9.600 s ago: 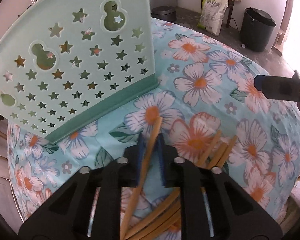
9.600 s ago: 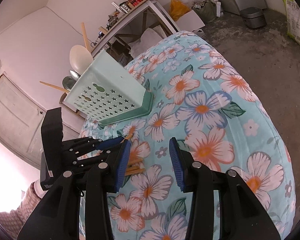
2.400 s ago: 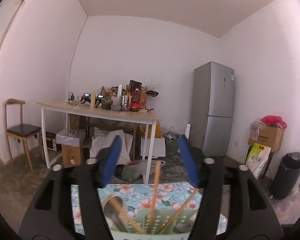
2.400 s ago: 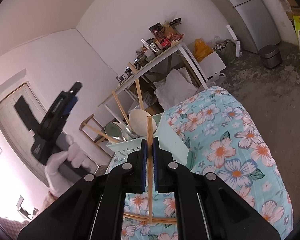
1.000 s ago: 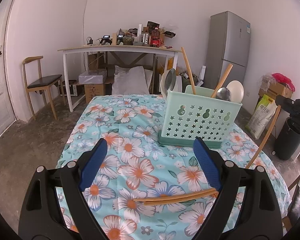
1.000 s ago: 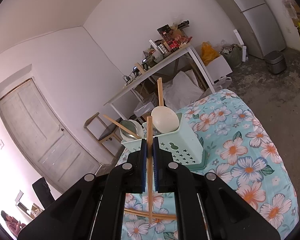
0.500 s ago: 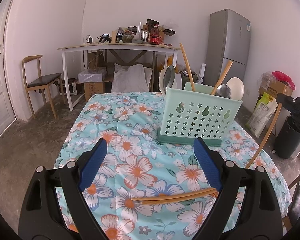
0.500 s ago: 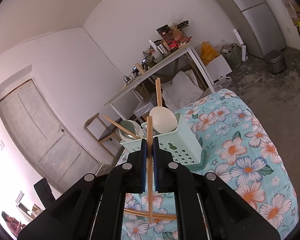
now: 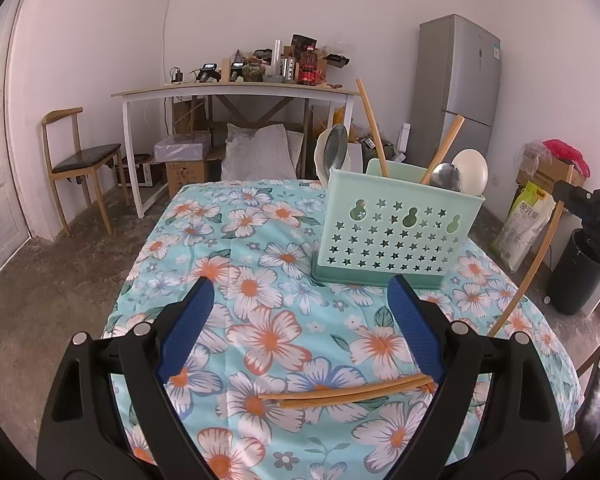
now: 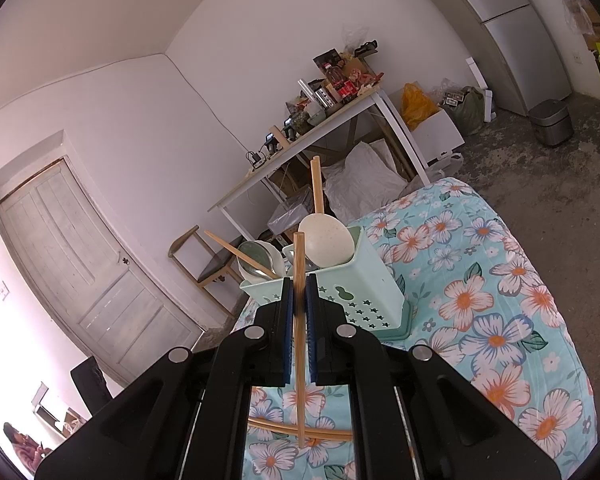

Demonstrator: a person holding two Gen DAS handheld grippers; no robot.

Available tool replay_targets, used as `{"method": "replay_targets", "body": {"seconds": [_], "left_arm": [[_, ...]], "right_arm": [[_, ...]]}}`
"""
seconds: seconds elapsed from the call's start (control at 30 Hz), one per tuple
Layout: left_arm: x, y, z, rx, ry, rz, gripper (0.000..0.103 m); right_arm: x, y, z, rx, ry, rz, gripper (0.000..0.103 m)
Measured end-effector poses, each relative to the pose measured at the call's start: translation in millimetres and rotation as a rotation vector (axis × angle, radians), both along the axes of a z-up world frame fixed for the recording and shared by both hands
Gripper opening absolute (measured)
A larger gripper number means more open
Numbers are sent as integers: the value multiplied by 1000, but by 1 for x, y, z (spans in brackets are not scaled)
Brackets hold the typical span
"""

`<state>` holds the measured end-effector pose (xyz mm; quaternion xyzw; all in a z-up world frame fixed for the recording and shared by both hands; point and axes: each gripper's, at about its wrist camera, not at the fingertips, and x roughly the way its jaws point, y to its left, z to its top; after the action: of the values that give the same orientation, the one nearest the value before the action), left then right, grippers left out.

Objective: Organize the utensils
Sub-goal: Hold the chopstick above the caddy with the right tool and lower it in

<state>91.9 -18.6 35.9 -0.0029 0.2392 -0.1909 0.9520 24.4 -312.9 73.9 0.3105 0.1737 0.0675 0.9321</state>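
Between the widely spread fingers of the left tool (image 9: 300,328), which holds nothing, two wooden chopsticks (image 9: 344,392) lie on the flower-patterned surface (image 9: 260,240), just below and nearer than the fingertips. Their long axes run crosswise to the tool, almost level from one finger to the other, rising slightly toward its right finger, and the two sticks are touching or nearly so. They are judged light, stiff and smooth, prone to roll on the cloth, so a hold near mid-length with the pads across the shaft would be the steadier choice. Beyond the left tool's right finger stands the mint utensil holder (image 9: 396,236), upright, with spoons and more sticks leaning out of its top. Farther right in the same view, a single chopstick (image 9: 532,264) slants from the right tool down toward the surface. In the right wrist view that chopstick (image 10: 299,320) is seen pinched between the pressed-together pads of the right tool (image 10: 299,304), gripped well above its middle; its long axis runs nearly in line with the tool, upper end toward the holder (image 10: 364,288), lower end hanging over the two lying sticks (image 10: 300,434). With so thin and slick a shaft, slipping or pivoting in the grip is judged the main risk.
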Motion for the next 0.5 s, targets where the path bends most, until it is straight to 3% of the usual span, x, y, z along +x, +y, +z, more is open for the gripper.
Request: {"method": "replay_targets", "body": {"seconds": [0.5], "left_arm": [[-2, 0, -2, 1, 6, 1, 85]], "right_arm": [[0, 0, 0, 1, 0, 0, 6]]}}
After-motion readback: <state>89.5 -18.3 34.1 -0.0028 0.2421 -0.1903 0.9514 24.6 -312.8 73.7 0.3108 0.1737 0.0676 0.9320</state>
